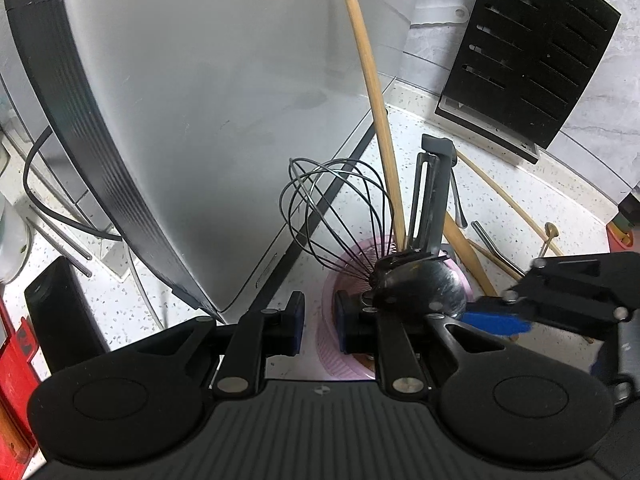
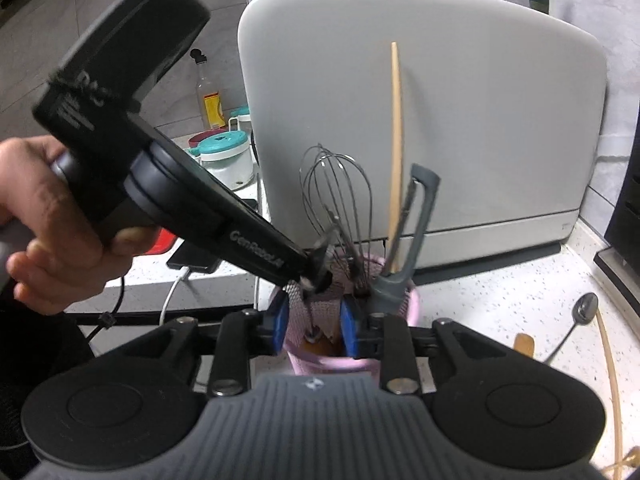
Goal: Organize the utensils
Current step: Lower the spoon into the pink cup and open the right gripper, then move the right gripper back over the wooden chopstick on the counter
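Left wrist view: left gripper [image 1: 319, 326] jaws apart, astride pink holder [image 1: 334, 354] rim. Whisk [image 1: 334, 216], wooden stick [image 1: 374, 92] standing inside; steel ladle [image 1: 430, 290] at 3 o'clock, slick, stiff.

Right wrist view: right gripper [image 2: 314, 326] jaws apart around holder wall. Spoon [image 2: 582, 312] at 3 o'clock on counter [image 2: 500, 300]; light, best pinched mid-handle.

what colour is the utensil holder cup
Pale pink utensil holder, with ribbed walls; clearest in the right wrist view.

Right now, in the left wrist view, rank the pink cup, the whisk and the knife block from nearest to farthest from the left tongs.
1. Pink cup, directly between the left tongs.
2. Whisk, standing in the cup, just ahead.
3. Knife block, far right against the wall.
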The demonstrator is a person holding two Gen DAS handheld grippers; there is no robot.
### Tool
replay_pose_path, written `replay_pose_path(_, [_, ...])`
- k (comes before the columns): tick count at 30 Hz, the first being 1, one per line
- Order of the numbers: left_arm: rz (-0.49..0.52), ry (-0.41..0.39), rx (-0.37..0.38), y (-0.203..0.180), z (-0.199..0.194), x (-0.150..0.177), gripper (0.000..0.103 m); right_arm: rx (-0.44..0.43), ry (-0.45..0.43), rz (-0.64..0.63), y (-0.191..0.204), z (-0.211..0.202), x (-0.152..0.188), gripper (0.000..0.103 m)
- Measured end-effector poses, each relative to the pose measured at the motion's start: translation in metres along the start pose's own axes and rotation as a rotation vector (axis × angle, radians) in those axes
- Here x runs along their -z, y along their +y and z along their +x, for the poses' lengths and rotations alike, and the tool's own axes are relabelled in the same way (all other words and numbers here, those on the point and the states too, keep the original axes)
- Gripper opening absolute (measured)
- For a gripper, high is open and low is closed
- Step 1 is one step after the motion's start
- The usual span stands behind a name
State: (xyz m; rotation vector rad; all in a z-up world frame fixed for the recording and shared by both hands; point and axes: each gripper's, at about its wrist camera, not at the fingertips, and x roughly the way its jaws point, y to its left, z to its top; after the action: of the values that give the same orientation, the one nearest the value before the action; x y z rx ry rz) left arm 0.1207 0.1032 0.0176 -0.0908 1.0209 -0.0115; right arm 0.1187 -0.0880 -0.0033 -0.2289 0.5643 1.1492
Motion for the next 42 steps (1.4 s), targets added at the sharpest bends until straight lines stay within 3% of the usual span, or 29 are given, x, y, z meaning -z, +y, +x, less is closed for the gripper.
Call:
replay_pose_path(6, [0.003, 0.002, -0.006, -0.002, 0.001, 0.000, 0.019, -0.030, 0.035, -0.019, -0.005, -0.025, 0.005, 0.035])
replay_pose_path(10, [0.003, 0.016, 0.016, -0.003, 0.003, 0.001, 0.012, 0.051, 0.055, 0.030, -0.024, -0.038, 0.009, 0.035])
replay_pose_path(18, [-0.014, 0.017, 0.021, -0.003, 0.004, 0.001, 0.009, 0.281, 0.063, 0.261, -0.104, -0.065, 0.028, 0.035])
replay_pose_path(23, [-0.072, 0.012, 0.058, 0.007, 0.001, -0.001, 0.008, 0.355, 0.047, 0.363, -0.132, -0.075, 0.041, 0.036])
replay_pose_path(30, [-0.057, 0.007, 0.041, 0.005, -0.002, -0.001, 0.006, 0.362, 0.017, 0.370, -0.134, -0.084, 0.042, 0.036])
replay_pose_path(36, [-0.103, 0.009, 0.072, 0.013, 0.000, -0.004, 0.006, 0.369, 0.021, 0.364, -0.133, -0.087, 0.043, 0.037])
replay_pose_path(42, [-0.082, 0.003, 0.056, 0.009, -0.001, -0.002, 0.005, 0.421, 0.015, 0.401, -0.151, -0.098, 0.047, 0.037])
